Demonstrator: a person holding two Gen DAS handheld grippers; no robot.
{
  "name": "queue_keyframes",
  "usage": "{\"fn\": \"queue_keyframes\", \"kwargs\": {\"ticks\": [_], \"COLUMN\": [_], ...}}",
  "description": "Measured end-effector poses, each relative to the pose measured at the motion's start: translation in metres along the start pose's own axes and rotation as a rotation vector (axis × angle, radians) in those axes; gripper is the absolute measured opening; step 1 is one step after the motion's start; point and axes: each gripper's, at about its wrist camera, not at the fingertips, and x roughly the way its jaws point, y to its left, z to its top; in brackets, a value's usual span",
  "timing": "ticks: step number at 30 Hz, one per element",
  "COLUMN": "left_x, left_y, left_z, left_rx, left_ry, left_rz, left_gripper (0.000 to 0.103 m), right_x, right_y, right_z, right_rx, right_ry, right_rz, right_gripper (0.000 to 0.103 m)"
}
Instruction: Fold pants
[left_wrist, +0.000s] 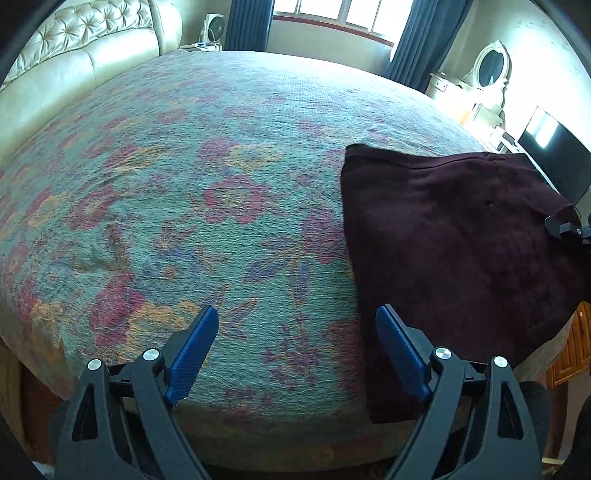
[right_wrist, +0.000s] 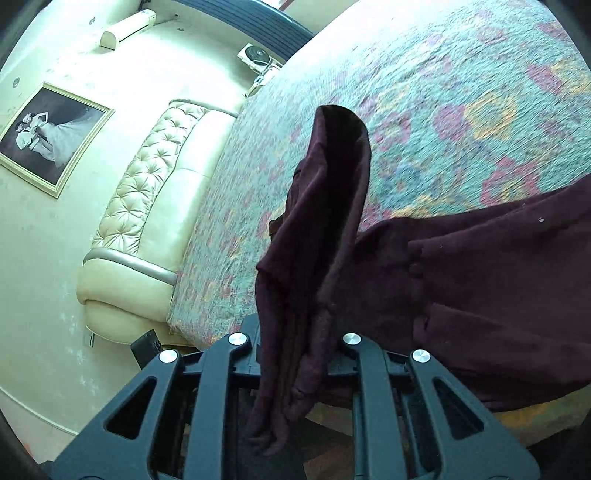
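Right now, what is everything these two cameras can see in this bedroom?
Pants: one pair, dark maroon, lying on the bed's right side, one bunched end lifted.
Bedspread: one, teal with pink and yellow flowers, covering the bed.
Headboard: one, cream, tufted, at the head of the bed.
Framed photo: one, black-and-white, on the wall above the headboard.
Fan: one, white, by the window.
Curtains: two, dark blue, either side of the window.
Oval mirror: one, white frame, right wall.
Screen: one, black, beyond the pants.
Left gripper: black with blue pads, open above the bedspread.
Right gripper: black, shut on the pants' bunched end.
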Motion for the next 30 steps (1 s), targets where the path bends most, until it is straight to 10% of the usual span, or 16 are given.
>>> {"fn": "queue_keyframes", "kwargs": {"ticks": [9, 30], "left_x": [0.008, 0.036], "left_y": [-0.024, -0.06], "left_z": [-0.003, -0.004], "left_rx": [0.032, 0.043], "left_ry": [0.027, 0.108], "left_rz": [-0.053, -0.139], "left_gripper": [0.086, 0.086], "right_x": [-0.083, -0.091], "right_y": [-0.071, -0.188], "right_z": [0.005, -0.018], "right_rx": [0.08, 0.32], "right_ry": [-0.12, -0.159], "right_rz": [-0.106, -0.136], "right_gripper": [0.017, 0.017]}}
